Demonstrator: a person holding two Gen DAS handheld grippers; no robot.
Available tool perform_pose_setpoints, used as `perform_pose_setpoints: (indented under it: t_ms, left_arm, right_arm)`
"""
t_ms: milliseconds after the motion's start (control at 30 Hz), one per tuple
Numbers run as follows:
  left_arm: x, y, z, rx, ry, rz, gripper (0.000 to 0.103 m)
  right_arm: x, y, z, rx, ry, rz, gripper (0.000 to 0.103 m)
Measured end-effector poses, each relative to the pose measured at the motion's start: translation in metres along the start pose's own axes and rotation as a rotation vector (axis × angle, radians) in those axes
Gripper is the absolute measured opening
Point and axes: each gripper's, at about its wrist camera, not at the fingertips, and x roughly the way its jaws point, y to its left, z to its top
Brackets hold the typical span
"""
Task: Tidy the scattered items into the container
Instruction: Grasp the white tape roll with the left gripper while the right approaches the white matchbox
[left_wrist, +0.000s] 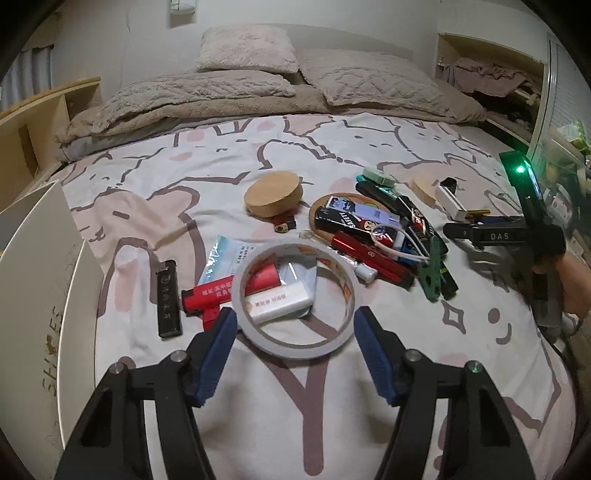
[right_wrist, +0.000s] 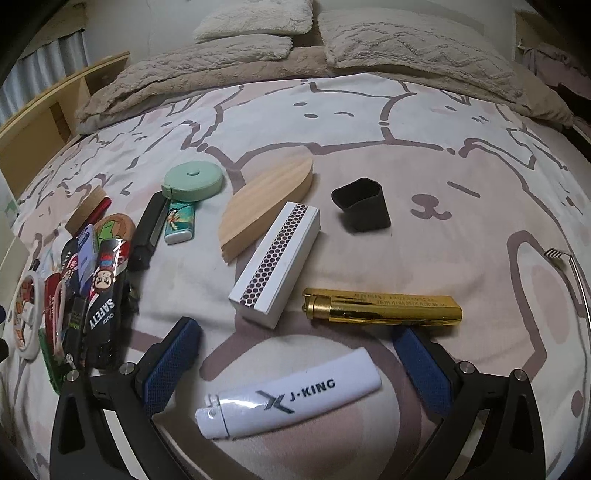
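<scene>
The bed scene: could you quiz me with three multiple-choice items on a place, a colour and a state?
1. Where is the tape ring?
A. Between the left claw's fingers
B. On a pillow
C. In the box

2. What colour is the tape measure?
A. Red
B. Mint green
C. Gold

3. How is the right claw?
A. Shut on the matchbox
B. Open over the white lighter
C. Holding the gold lighter

A: the ring sits between the blue pads. B: its round case is pale green. B: both pads stand clear of the lighter.
</scene>
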Motion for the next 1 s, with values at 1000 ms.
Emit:
perform_pose_setpoints:
  t_ms: [1000]
  left_arm:
    - [0.062, -0.012, 0.008, 0.049, 0.064, 0.100, 0.103]
  right_arm:
    - [-0.014, 0.009, -0.003, -0.040, -0.059, -0.084, 0.103]
